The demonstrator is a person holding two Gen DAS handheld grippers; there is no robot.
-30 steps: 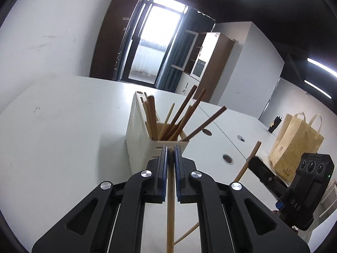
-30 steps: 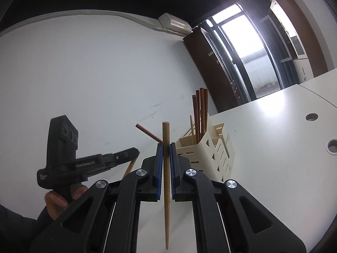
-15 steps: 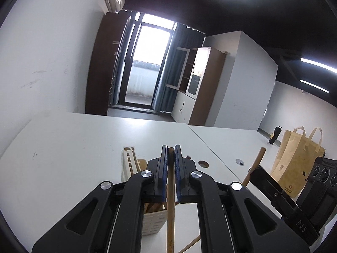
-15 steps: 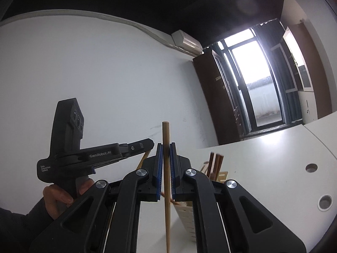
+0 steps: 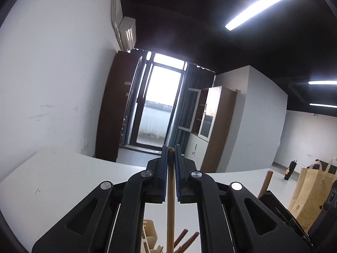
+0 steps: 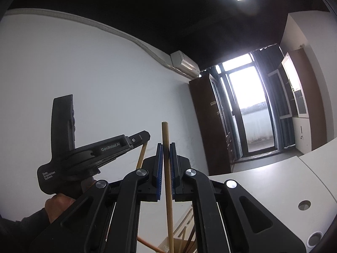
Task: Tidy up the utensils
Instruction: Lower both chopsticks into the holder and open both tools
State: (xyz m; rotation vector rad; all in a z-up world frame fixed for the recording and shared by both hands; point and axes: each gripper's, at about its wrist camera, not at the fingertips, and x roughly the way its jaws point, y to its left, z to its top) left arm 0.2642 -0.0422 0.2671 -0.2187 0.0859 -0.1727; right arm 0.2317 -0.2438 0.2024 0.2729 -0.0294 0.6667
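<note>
Held upright between the blue pads of the left gripper (image 5: 171, 164): a light wooden chopstick (image 5: 170, 210), long axis vertical, blunt top just level with the fingertips, shaft dropping past the bottom of the left wrist view. Same arrangement in the right gripper (image 6: 166, 162): a second light chopstick (image 6: 167, 179), near vertical, leaning slightly, top end poking well above the fingertips, lower end out of frame. Both claws clenched on their sticks, pads pressed against the wood on either side. Directly beneath each gripper, at the very bottom of the views, the cream utensil holder (image 5: 150, 235) on the white table (image 5: 52, 181), with darker brown chopsticks (image 5: 185, 239) slanting out of it. Seen from the right wrist camera, the left gripper in profile, its stick angling down beneath the tip, gripped by a hand (image 6: 58, 205) in a dark sleeve. Compared with a second ago: both grippers lifted higher, holder slid from the middle of each view to the lower edge, more wall, door and ceiling in sight; grips unchanged.
</note>
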